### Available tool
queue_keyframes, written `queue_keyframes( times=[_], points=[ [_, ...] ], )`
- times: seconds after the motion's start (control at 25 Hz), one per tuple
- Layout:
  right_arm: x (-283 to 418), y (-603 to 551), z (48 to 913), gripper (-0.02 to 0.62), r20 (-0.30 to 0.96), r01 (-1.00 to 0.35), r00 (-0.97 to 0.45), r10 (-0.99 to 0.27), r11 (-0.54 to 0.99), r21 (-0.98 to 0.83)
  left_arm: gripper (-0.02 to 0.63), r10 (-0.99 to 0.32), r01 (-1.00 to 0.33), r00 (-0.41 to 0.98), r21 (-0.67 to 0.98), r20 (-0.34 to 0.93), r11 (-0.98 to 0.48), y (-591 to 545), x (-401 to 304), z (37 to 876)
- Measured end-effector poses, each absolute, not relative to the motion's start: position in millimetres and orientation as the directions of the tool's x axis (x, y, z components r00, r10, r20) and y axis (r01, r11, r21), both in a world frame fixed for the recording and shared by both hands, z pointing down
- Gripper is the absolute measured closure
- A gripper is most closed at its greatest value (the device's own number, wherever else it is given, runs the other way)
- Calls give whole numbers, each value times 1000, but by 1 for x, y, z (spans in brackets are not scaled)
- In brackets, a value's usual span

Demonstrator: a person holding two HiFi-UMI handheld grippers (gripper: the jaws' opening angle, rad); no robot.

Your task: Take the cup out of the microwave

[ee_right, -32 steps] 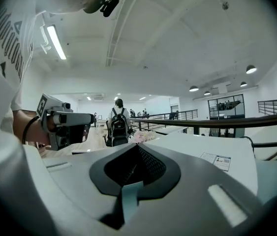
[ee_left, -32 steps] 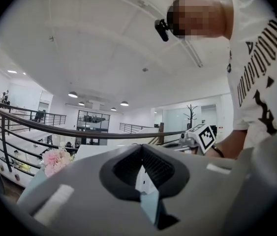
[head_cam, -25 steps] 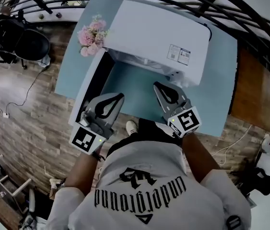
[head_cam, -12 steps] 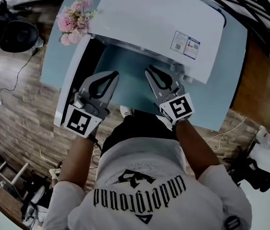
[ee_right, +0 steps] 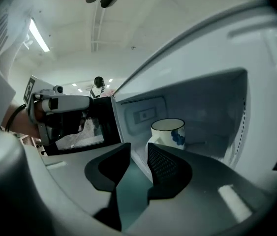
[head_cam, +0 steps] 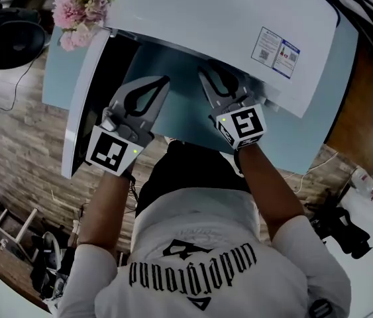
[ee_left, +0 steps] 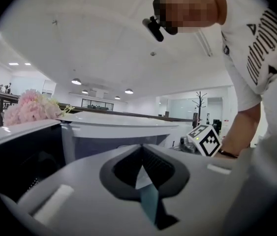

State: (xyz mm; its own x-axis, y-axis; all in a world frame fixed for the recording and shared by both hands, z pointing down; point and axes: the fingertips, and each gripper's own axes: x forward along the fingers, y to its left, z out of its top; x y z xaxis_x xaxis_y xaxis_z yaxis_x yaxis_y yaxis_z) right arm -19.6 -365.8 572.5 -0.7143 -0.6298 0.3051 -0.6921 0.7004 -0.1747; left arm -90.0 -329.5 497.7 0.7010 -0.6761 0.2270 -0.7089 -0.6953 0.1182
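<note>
In the right gripper view, a white cup [ee_right: 168,132] with a dark rim and blue print stands inside the white microwave [head_cam: 226,25]. The microwave door [head_cam: 83,98] hangs open to the left. My right gripper [ee_right: 136,154] is at the mouth of the cavity, a little short of the cup, with its jaws a narrow gap apart and nothing between them. My left gripper [ee_left: 141,159] is shut and empty, level with the open door, in front of the cavity. The head view hides the cup under the microwave's top.
The microwave sits on a teal table [head_cam: 173,105] with pink flowers [head_cam: 77,8] at its back left corner. The open door [ee_right: 86,127] bounds the left side. Wooden floor, cables and dark gear surround the table.
Both grippers have moved forward towards the microwave opening. The right gripper's tips now reach under the microwave's front edge.
</note>
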Motion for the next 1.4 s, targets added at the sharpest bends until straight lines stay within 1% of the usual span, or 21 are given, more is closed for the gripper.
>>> queue_keyframes(
  times=[0.36,0.96,1.08,1.16,1.4],
  points=[
    [-27,-389,599,502,322,-703,-701,-636,693,-163,555,-681,-715,696,134,230,-686,-343,-90,519],
    [-47,-408,607,502,300,-695,-714,-632,692,-195,555,-661,-701,712,187,234,-688,-334,-87,539],
    [-54,-412,607,503,298,-697,-712,-636,692,-190,555,-666,-708,706,199,242,-678,-332,-92,542],
    [-57,-413,608,520,300,-700,-709,-639,690,-186,555,-669,-712,702,206,244,-671,-331,-94,543],
    [-61,-418,609,525,294,-697,-711,-639,694,-178,555,-678,-721,692,209,249,-660,-327,-98,546]
  ],
)
